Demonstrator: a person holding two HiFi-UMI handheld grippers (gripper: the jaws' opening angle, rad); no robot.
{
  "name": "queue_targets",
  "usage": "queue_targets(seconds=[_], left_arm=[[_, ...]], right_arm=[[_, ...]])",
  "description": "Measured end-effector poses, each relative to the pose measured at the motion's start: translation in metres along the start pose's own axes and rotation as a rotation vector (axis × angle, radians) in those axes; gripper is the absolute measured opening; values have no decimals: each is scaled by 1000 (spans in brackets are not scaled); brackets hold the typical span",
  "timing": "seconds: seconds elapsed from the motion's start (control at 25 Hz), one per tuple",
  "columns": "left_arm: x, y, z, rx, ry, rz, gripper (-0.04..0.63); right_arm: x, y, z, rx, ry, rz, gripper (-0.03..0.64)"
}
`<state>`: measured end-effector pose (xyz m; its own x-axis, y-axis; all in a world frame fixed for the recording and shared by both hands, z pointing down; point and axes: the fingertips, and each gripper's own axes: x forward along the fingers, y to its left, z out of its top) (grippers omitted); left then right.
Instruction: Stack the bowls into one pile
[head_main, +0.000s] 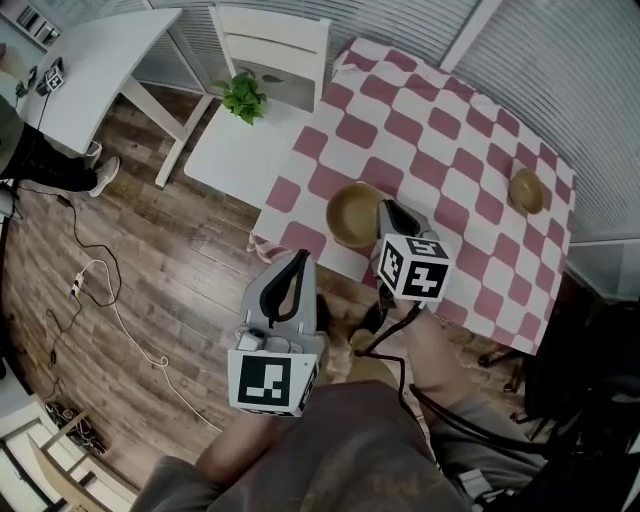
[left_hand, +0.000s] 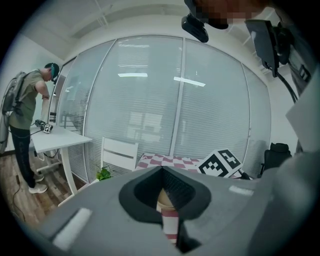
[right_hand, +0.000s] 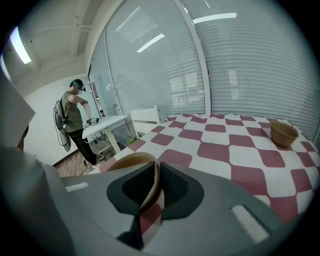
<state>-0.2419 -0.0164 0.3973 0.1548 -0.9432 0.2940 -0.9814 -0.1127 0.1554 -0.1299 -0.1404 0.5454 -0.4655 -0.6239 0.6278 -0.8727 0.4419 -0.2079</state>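
right claw: barely parted, pinching the near wall of the near bowl | left claw: tips together, empty, just off the table edge | near bowl: upright at the table's near side | far bowl: far corner, well apart

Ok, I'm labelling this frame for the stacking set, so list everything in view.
table: one, pink-and-white checked cloth, centre right
large bowl: one, tan, table's near edge
small bowl: one, tan, table's far right
chair: one, white, upper middle
plant: one, green, on white surface by chair
desk: one, white, top left
bystander: one, dark trousers, beside desk
cables: several, white and black, wooden floor
left gripper: one, grey, shut, empty, short of table
right gripper: one, grey, shut on large bowl's rim
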Motion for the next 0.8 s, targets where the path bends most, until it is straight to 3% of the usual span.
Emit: queue_targets(seconds=[0.16,0.48,0.8], left_arm=[[2,-3,3,14,-1,-25,0],[7,-19,25,53,-43,-73,0],[14,-66,51,103,-99,-190,0]], right_arm=[[-4,0,2,2,-17,-5,86],[-26,-11,26,26,-84,-32,83],[-76,-47,44,50,-167,-124,54]])
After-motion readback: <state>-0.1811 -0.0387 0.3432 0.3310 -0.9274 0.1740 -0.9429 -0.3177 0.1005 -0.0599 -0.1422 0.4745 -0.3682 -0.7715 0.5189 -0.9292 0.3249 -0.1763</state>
